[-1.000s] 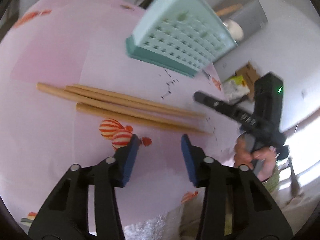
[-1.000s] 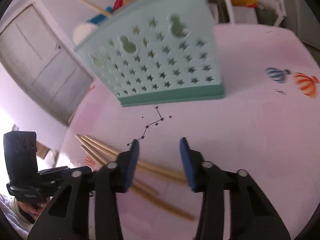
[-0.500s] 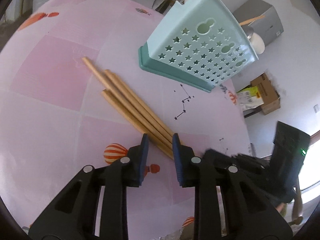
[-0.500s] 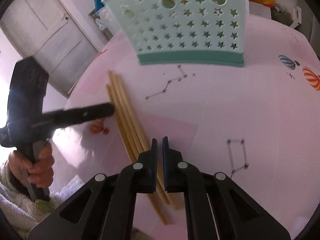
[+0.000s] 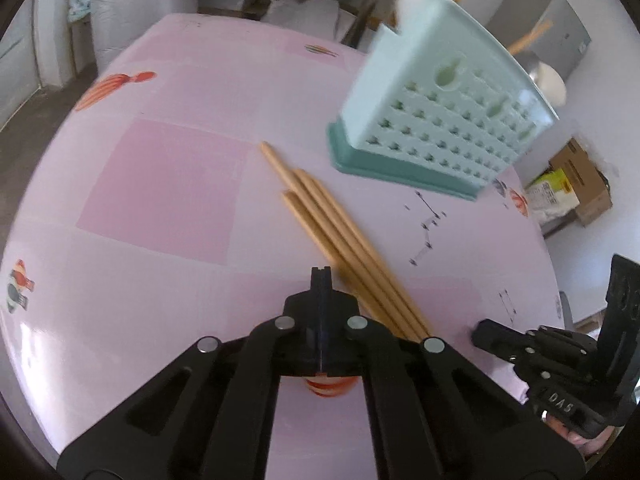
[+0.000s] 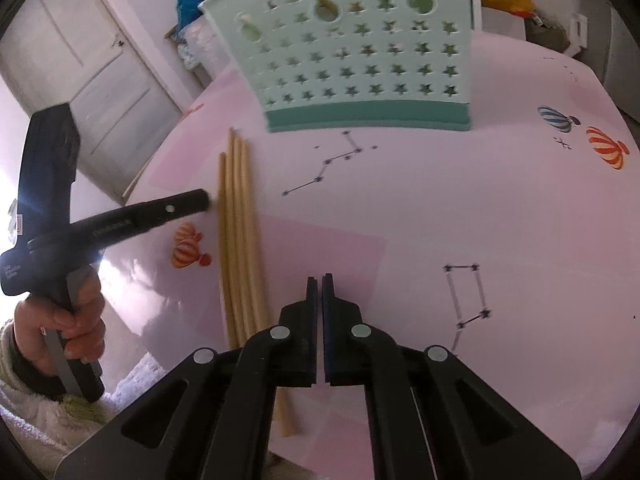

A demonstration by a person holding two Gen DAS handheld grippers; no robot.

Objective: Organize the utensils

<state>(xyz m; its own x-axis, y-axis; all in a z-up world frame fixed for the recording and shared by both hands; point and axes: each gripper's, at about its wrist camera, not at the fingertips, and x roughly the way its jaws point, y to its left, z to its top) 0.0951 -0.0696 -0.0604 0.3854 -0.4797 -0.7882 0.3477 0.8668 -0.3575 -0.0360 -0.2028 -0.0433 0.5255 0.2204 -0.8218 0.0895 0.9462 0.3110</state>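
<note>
The left gripper (image 5: 321, 276) and right gripper (image 6: 319, 280) are both closed and empty; chopsticks (image 5: 344, 240) at one o'clock may roll if nudged sideways.

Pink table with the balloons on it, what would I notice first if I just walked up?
Probably the bundle of long wooden chopsticks lying together on the pink tablecloth. Behind them stands a mint-green basket full of star-shaped holes. Both black grippers, left and right, are shut and empty, one on each side of the sticks.
</note>
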